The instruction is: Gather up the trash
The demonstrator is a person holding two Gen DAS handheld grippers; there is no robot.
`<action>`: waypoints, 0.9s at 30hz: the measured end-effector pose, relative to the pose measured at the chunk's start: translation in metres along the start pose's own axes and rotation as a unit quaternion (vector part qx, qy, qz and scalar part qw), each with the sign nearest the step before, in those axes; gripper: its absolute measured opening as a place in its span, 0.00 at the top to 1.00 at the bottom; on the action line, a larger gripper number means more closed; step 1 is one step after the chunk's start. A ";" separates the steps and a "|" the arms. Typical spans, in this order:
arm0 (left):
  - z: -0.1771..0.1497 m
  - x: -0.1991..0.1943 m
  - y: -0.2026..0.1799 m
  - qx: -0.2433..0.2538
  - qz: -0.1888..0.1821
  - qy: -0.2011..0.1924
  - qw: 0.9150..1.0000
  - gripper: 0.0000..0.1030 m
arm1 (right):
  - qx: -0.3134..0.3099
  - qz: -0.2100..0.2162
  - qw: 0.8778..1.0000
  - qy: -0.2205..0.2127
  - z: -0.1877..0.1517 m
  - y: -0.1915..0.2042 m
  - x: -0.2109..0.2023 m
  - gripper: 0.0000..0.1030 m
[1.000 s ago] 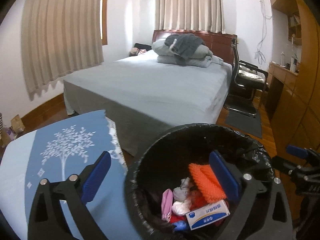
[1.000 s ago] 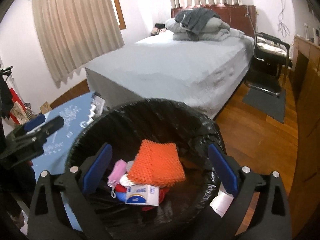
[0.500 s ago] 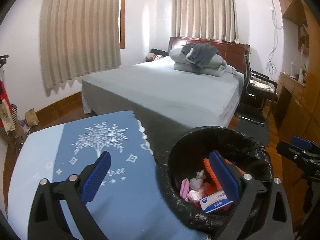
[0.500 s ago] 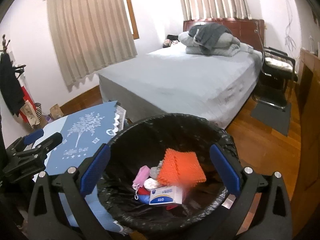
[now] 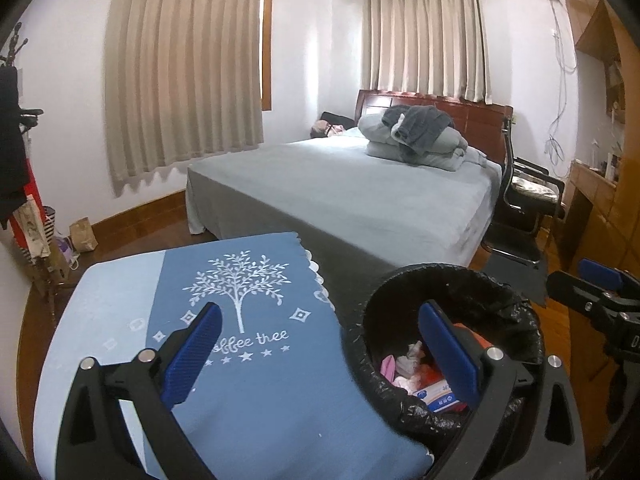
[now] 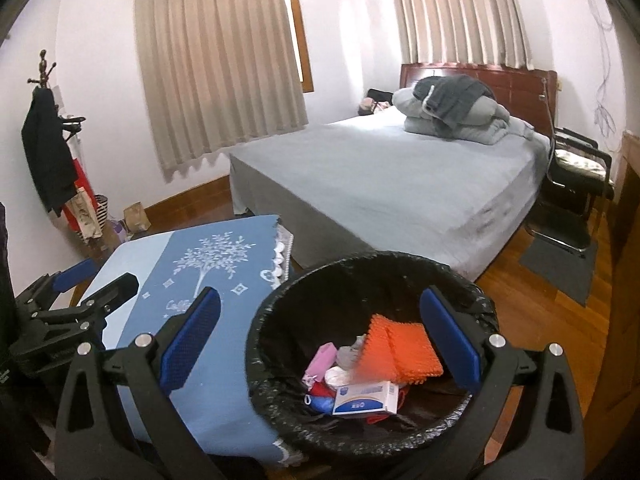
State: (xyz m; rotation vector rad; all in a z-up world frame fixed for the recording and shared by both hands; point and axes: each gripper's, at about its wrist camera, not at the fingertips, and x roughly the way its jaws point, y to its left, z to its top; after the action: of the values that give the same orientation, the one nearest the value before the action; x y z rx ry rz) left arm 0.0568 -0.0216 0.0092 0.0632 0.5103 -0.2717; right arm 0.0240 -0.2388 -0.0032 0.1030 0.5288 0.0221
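While both grippers, left [image 5: 320, 354] and right [image 6: 320, 338], gape empty, black-lined round trash bin [image 6: 400, 264] rim sits below right gripper, beside blue tree-print tablecloth [image 5: 256, 380] edge.

In the right wrist view, the bin [image 6: 372, 352] sits lower centre, holding trash [image 6: 360, 372]; the table [image 6: 192, 280] lies left, the bed [image 6: 392, 184] behind.

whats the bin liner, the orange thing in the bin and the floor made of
Bin liner: thin black plastic film, glossy and crinkled at the rim. Orange thing: looks like soft foam or mesh netting, with a bumpy grid texture. Floor: reddish-brown wood boards, polished, showing reflections.
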 end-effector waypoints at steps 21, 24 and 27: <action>-0.001 -0.033 0.006 -0.008 0.017 -0.026 0.999 0.06 | -0.010 0.009 1.000 -0.014 0.003 0.022 -0.018 0.06; -0.001 -0.033 0.006 -0.008 0.017 -0.027 0.999 0.06 | -0.008 0.008 1.000 -0.015 0.003 0.021 -0.019 0.06; -0.001 -0.034 0.006 -0.007 0.016 -0.027 0.999 0.06 | -0.007 0.007 1.000 -0.015 0.003 0.019 -0.019 0.06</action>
State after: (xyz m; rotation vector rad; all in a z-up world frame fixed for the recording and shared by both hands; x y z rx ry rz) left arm 0.0299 -0.0080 0.0250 0.0509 0.4561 -0.2371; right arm 0.0090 -0.2209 0.0108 0.0939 0.4985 0.0385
